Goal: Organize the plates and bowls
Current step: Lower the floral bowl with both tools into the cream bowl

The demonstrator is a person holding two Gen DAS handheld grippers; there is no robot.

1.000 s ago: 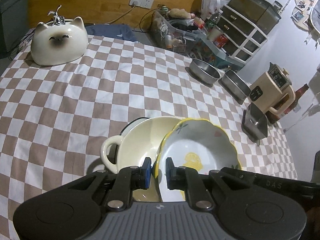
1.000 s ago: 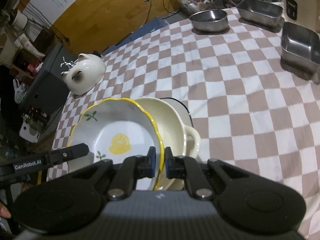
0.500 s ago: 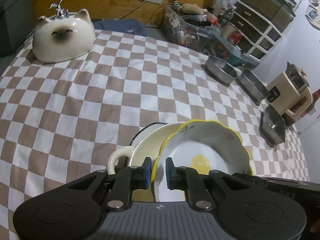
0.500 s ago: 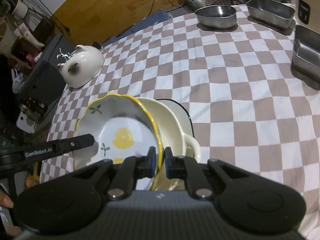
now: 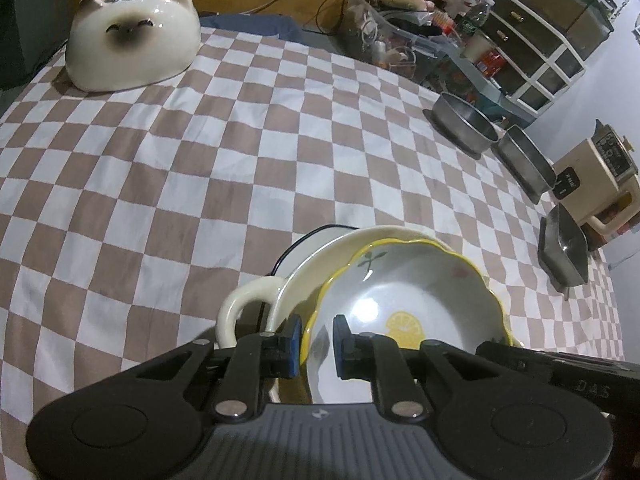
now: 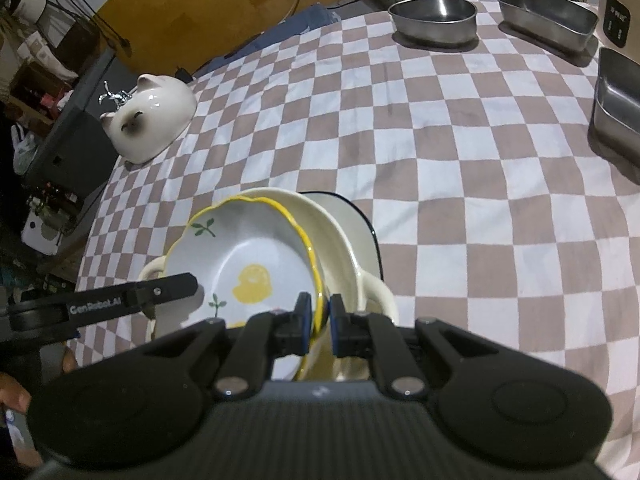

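Note:
A white scalloped bowl with a yellow rim and lemon print (image 5: 420, 292) (image 6: 248, 256) rests tilted inside a cream two-handled bowl (image 5: 320, 256) (image 6: 340, 240). Under them sits a white dish with a dark rim (image 5: 308, 240) (image 6: 360, 220). My right gripper (image 6: 320, 316) is shut on the scalloped bowl's near rim. My left gripper (image 5: 316, 340) straddles the opposite rim; its jaws are opening, and a gap shows between the inner pad and the bowl's wall. The left gripper's finger (image 6: 160, 292) also shows in the right wrist view.
The stack stands on a brown-and-white checkered cloth (image 5: 200, 160). A cat-shaped ceramic piece (image 5: 132, 40) sits at the far left. A round steel bowl (image 5: 464, 124), two rectangular steel tins (image 5: 524, 160) (image 5: 564, 248) and a beige appliance (image 5: 596, 176) line the right edge.
Both grippers have sunk with the scalloped bowl, which now lies lower in the cream bowl. The left jaws stand slightly wider than before.

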